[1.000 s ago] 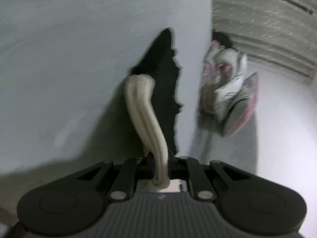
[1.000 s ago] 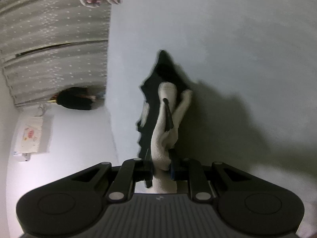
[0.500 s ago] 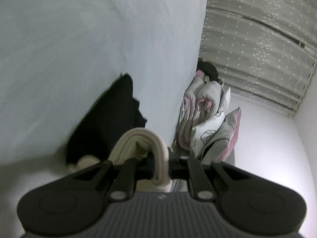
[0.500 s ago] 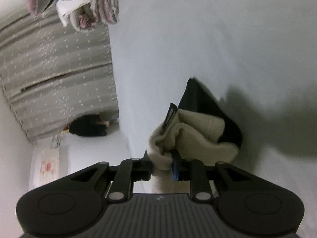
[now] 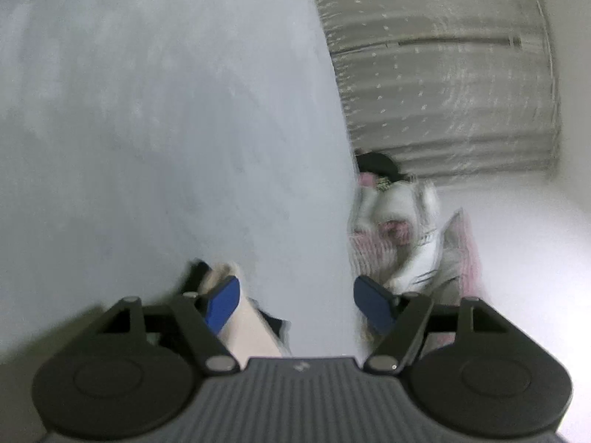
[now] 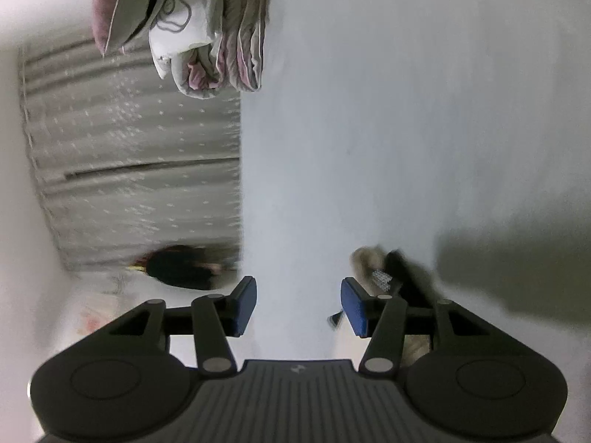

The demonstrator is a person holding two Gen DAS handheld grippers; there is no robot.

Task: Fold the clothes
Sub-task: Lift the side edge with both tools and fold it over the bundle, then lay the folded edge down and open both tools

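Left gripper: blue-padded fingers apart and opening, nothing pressed between them. A cream garment with dark trim lies low under the left-hand finger, on the pale grey bed sheet; whether the pad touches it cannot be told through the blur.

Right gripper: fingers likewise apart and opening, the gap between them showing only bare sheet. The same cream-and-dark garment sits just beyond and to the right of the right-hand finger, partly hidden behind it; a small light label shows on it.

Surroundings, left wrist view: a folded pink, white and grey quilt stands at the sheet's right edge, a dark object beyond it, and a dotted grey curtain behind. Right wrist view: the quilt is at the top, the curtain to the left, the dark object below the curtain. A broad shadow falls on the sheet to the right.
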